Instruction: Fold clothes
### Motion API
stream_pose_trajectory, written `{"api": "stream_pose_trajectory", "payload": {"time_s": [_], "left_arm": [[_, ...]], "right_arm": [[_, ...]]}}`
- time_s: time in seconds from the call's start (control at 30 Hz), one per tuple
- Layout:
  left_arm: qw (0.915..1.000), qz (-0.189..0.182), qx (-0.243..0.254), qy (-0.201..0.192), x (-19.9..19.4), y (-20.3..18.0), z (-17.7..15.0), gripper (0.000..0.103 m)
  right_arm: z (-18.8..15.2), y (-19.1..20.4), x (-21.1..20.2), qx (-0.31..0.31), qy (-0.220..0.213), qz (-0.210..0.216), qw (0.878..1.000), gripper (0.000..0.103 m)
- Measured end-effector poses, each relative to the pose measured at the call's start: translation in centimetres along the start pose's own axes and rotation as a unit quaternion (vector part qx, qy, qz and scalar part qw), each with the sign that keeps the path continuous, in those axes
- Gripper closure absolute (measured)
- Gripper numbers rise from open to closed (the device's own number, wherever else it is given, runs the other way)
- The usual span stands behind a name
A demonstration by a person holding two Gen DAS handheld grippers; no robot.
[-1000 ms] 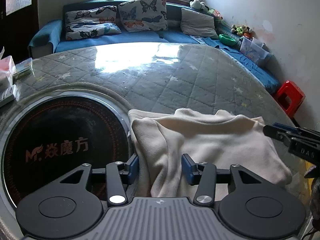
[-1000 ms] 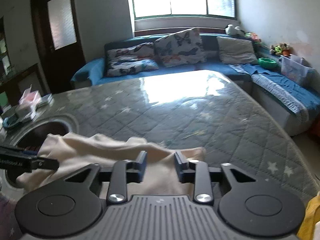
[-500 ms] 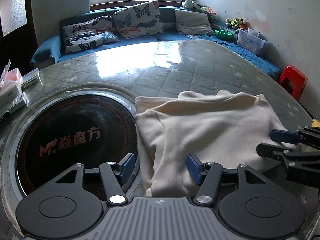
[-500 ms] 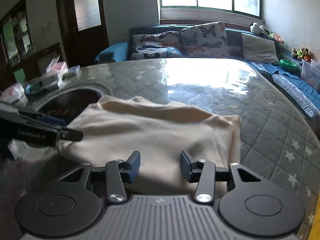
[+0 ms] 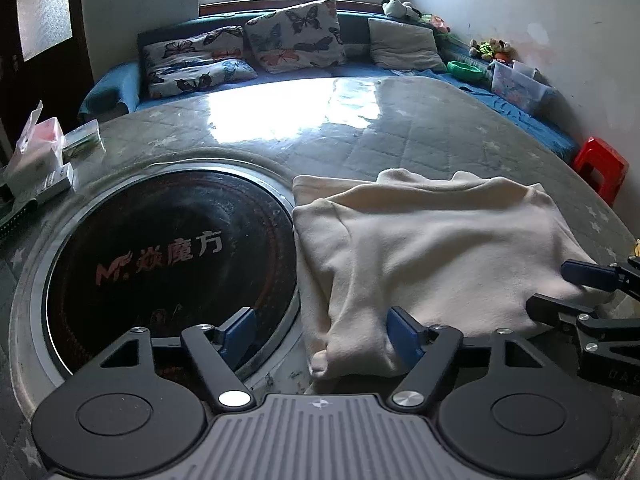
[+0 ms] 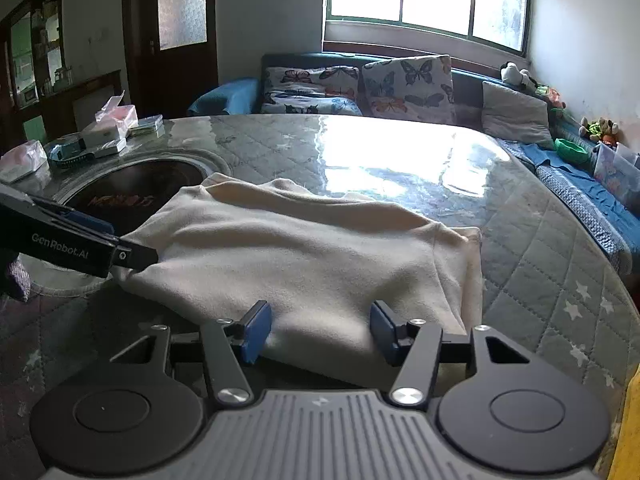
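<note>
A cream garment (image 5: 432, 248) lies folded on the quilted round table (image 5: 400, 136), just right of the black round hob. It also shows in the right wrist view (image 6: 304, 256). My left gripper (image 5: 320, 338) is open at the garment's near left corner, holding nothing. My right gripper (image 6: 318, 330) is open at the garment's near edge, holding nothing. The right gripper also shows at the right edge of the left wrist view (image 5: 580, 292). The left gripper also shows at the left of the right wrist view (image 6: 132, 250), touching the garment's corner.
A black round hob (image 5: 168, 264) with red lettering is set into the table at left. Boxes and packets (image 5: 40, 160) lie at the far left edge. A blue sofa with butterfly pillows (image 5: 288, 36) stands behind. A red stool (image 5: 600, 168) is at right.
Both grippers opened wider and drew back toward the garment's near edge. The garment now lies flatter and more spread on the table than a second ago.
</note>
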State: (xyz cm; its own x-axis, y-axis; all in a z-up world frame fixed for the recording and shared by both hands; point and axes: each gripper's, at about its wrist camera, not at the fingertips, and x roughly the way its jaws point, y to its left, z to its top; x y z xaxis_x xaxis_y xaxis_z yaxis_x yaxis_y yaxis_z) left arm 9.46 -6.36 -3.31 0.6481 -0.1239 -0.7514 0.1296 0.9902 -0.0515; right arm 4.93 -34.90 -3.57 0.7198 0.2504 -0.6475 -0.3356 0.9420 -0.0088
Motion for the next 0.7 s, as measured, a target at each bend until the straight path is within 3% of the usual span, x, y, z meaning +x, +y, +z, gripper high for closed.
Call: {"api": "stream_pose_trajectory", "payload": {"time_s": [0.13,0.2,0.37,0.7], "left_arm": [[1.0000,0.000,-0.004,-0.006,-0.7,0.2,-0.3,0.019],[1.0000,-0.001,-0.005,-0.005,-1.0,0.3,-0.6,0.017],[1.0000,0.000,-0.001,-0.009,-1.9,0.4,-1.6,0.011],[0.9997,-0.002,0.000,-0.023,-3.7,0.2,-3.2,0.004]], "right_arm": [[-0.1,0.1,-0.6,0.001,-0.007,0.000,1.000,0.036],[-0.4,0.2,-0.6,0.003,-0.006,-0.001,1.000,0.024],[-0.8,0.3,-1.2,0.012,-0.014,-0.003,1.000,0.014],[-1.7,0.7,-2.4,0.017,-0.019,-0.023,0.999,0.001]]}}
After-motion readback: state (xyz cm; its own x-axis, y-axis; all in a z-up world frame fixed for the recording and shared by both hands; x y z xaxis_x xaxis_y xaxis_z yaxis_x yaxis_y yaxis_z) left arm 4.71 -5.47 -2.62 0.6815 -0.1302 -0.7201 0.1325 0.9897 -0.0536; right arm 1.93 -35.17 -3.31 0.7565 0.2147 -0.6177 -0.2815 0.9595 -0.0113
